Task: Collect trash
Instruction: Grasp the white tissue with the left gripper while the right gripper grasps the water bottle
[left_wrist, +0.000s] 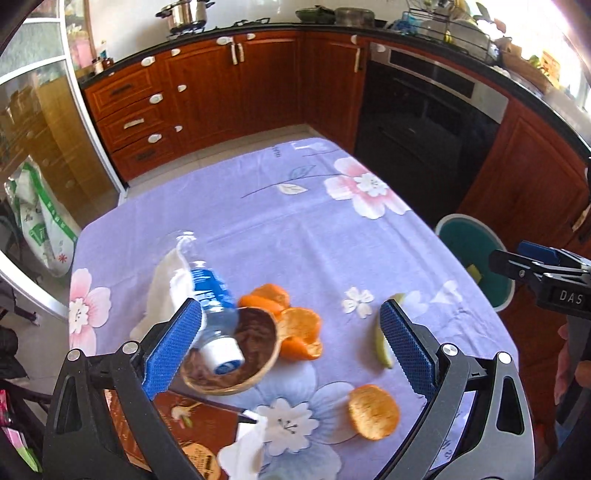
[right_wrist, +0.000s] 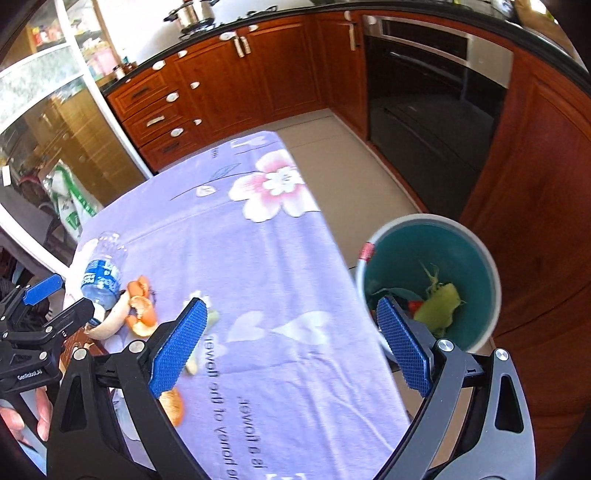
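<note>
Left wrist view: left gripper (left_wrist: 288, 347) spread wide, empty, over the coconut shell (left_wrist: 236, 354). Clear blue-labelled bottle (left_wrist: 208, 295) lies tilted, white cap resting in that shell; orange peels (left_wrist: 295, 325) just beside. Right gripper (right_wrist: 291, 347) also spread, empty; teal bin (right_wrist: 428, 280) beyond.

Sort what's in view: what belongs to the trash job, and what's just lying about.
Job:
bottle
orange peels
green peel
tissue
bin

Lying about:
bowl, under the bottle's cap end
brown book
pot on the stove
dish rack

Both grippers are open and hold nothing.
</note>
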